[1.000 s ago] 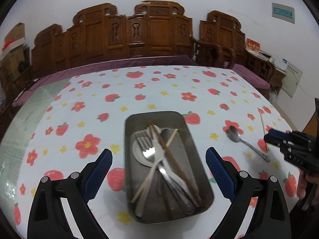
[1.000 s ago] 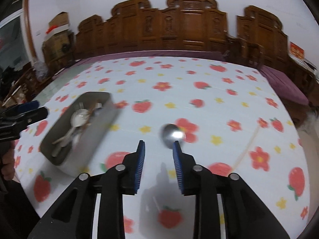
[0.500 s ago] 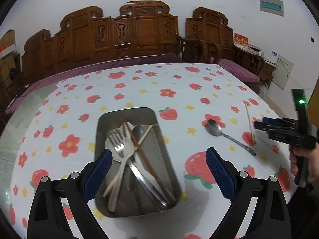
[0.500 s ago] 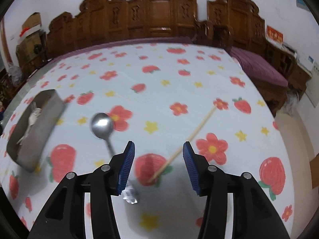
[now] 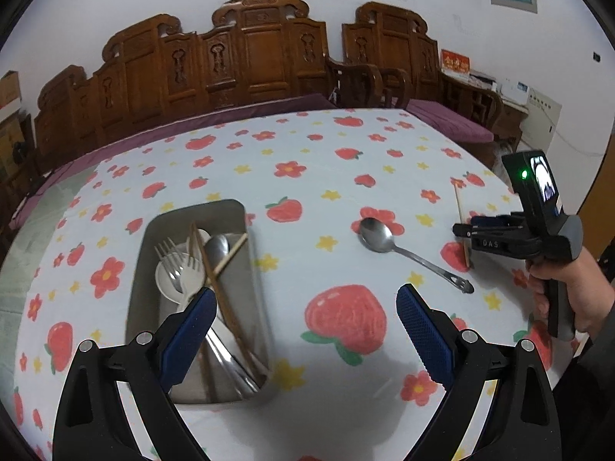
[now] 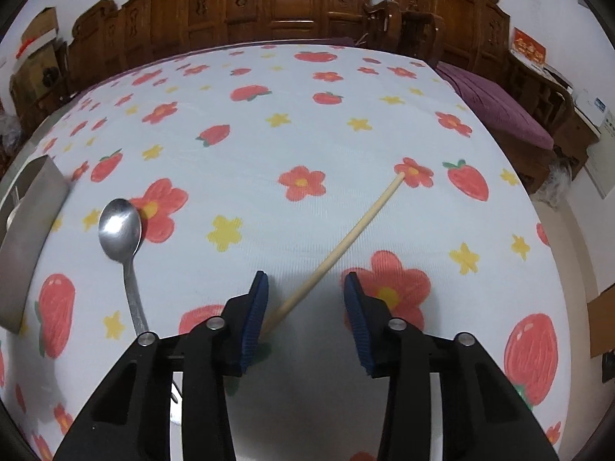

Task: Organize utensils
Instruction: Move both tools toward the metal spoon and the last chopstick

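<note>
A grey metal tray on the flowered tablecloth holds forks, spoons and chopsticks; its corner shows in the right wrist view. A steel spoon lies loose right of the tray. A single pale wooden chopstick lies further right. My right gripper is open, low over the table, with the chopstick's near end between its fingers, close to the left one. My left gripper is wide open and empty above the tray's right edge.
Carved wooden chairs with purple cushions line the table's far and right sides. The table edge falls off at right. A cardboard box stands on the floor at right.
My right gripper moved right from the spoon to the loose chopstick, opened wider and lowered around its near end. My left gripper drifted right, off the tray's centre.
</note>
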`<state>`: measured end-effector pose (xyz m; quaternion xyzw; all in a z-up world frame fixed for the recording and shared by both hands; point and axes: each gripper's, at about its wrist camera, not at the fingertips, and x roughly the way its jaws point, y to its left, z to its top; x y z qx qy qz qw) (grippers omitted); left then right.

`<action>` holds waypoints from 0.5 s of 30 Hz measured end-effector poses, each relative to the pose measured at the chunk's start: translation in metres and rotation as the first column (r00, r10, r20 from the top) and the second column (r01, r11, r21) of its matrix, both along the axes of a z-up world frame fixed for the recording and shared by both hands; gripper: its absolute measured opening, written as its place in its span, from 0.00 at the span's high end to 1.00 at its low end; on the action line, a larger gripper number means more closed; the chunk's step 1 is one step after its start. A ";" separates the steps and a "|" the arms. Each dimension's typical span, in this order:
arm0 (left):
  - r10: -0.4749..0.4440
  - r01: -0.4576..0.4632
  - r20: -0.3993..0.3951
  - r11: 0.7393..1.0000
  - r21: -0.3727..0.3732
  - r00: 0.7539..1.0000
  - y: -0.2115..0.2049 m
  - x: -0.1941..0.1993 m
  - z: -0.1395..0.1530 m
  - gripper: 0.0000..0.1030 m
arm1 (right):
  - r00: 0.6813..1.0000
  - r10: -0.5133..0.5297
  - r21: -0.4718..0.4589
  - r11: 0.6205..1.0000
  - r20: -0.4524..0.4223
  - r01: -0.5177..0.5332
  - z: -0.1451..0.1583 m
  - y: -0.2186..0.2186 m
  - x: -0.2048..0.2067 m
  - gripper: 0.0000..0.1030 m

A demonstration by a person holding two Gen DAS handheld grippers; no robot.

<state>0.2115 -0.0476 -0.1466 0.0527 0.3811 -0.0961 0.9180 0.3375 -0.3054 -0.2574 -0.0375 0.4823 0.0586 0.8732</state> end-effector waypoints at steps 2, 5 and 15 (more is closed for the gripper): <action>0.002 -0.002 -0.014 1.000 0.015 1.000 -0.008 0.000 -0.003 0.12 | 1.000 0.024 -0.014 1.000 -0.006 -0.024 0.001 0.001 -0.002 0.83; 0.003 -0.003 -0.033 1.000 0.012 0.999 -0.018 0.002 -0.007 0.12 | 0.999 0.044 -0.017 0.999 -0.015 -0.045 0.002 -0.003 -0.004 0.88; -0.010 0.011 -0.109 1.000 0.005 0.994 -0.073 0.033 -0.029 0.12 | 0.999 0.035 0.023 0.999 -0.004 -0.035 0.006 -0.034 -0.011 0.95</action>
